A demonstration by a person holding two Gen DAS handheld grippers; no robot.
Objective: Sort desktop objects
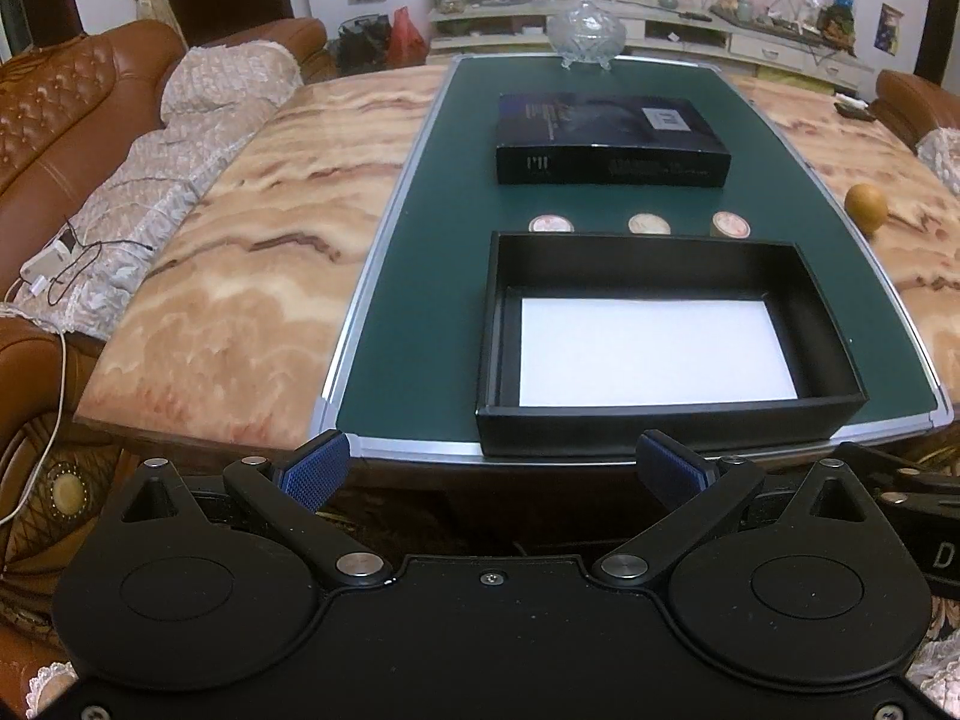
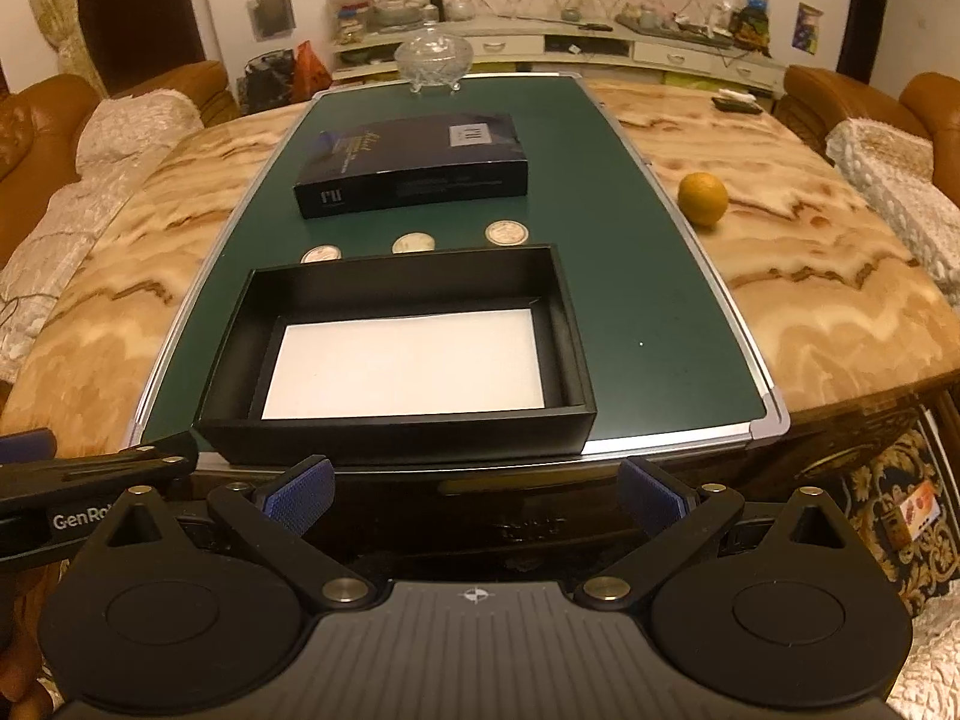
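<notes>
An open black box [image 1: 666,432] [image 2: 396,438] with a white bottom sits at the near edge of a green mat [image 1: 432,276] [image 2: 648,276]. Behind it stand three small round tins [image 1: 649,224] [image 2: 413,243] in a row. Further back lies the black box lid [image 1: 606,141] [image 2: 414,165]. My left gripper [image 1: 504,468] is open and empty, held off the table's near edge in front of the box. My right gripper [image 2: 477,495] is open and empty, also short of the table edge.
An orange [image 1: 866,207] [image 2: 703,198] lies on the marble table [image 1: 252,300] [image 2: 810,276] right of the mat. A glass lidded bowl [image 1: 587,30] [image 2: 433,60] stands at the mat's far end. Sofas flank the table. A remote [image 2: 737,103] lies far right.
</notes>
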